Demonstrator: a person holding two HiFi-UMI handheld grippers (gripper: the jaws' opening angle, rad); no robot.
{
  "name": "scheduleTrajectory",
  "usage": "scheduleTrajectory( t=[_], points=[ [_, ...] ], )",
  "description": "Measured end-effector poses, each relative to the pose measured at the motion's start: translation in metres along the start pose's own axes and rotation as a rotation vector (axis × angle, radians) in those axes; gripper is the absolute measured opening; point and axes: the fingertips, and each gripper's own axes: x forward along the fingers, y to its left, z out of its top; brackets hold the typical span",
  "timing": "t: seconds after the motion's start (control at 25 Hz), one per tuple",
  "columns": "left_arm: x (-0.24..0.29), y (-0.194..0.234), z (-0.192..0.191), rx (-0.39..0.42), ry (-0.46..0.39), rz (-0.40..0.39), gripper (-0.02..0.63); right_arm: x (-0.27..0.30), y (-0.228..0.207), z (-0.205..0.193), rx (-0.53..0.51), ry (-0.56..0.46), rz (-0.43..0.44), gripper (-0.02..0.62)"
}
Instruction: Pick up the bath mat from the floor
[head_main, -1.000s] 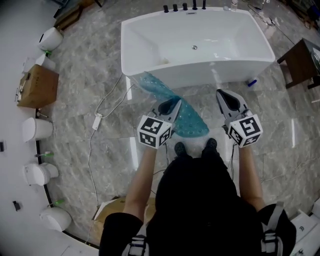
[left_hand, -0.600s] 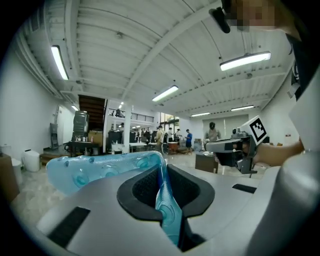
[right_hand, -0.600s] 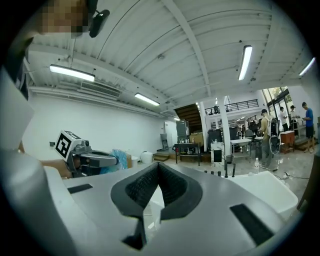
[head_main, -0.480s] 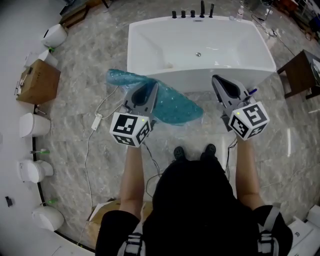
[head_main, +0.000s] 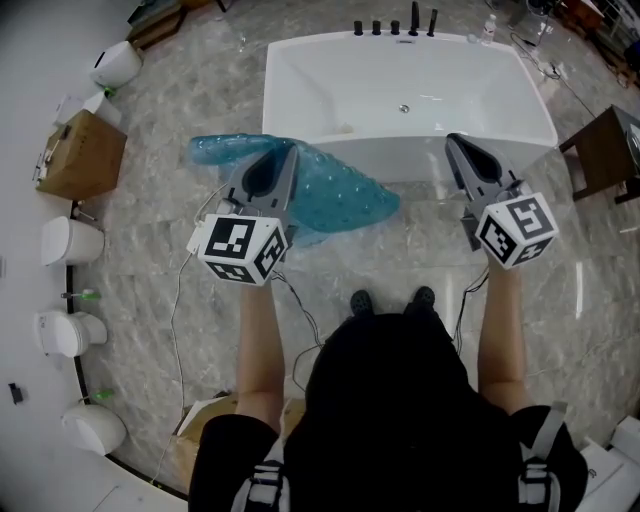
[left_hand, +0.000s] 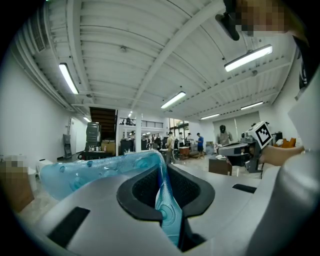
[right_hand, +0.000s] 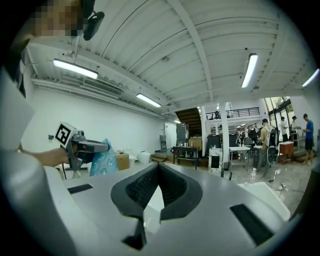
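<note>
Bath mat, one: soft translucent teal plastic, dimpled with round suckers; draped from the left gripper, whose ribbed black pads pinch its edge, in front of the bathtub. Right gripper: pads together, empty. Bathtub, one: glossy white, rectangular; five black tap fittings; grey veined marble floor.
</note>
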Motion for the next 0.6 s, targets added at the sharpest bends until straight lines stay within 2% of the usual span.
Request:
scheduleTrajectory(
  t=[0.12,0.36,0.6],
  points=[
    [-0.01,0.004,0.006,-0.003,-0.012,0.003,0.048,-0.004,0.012,-0.003,-0.042,0.02,-0.008,0.012],
    [-0.024,0.004,0.001,-0.006,-0.019,0.008,0.049,-0.01,0.025,-0.013,-0.045,0.025,-0.006,0.012],
    [-0.027,0.005,0.006,-0.02,-0.02,0.007,0.049,-0.007,0.027,-0.004,-0.037,0.017,0.015,0.012]
  ],
)
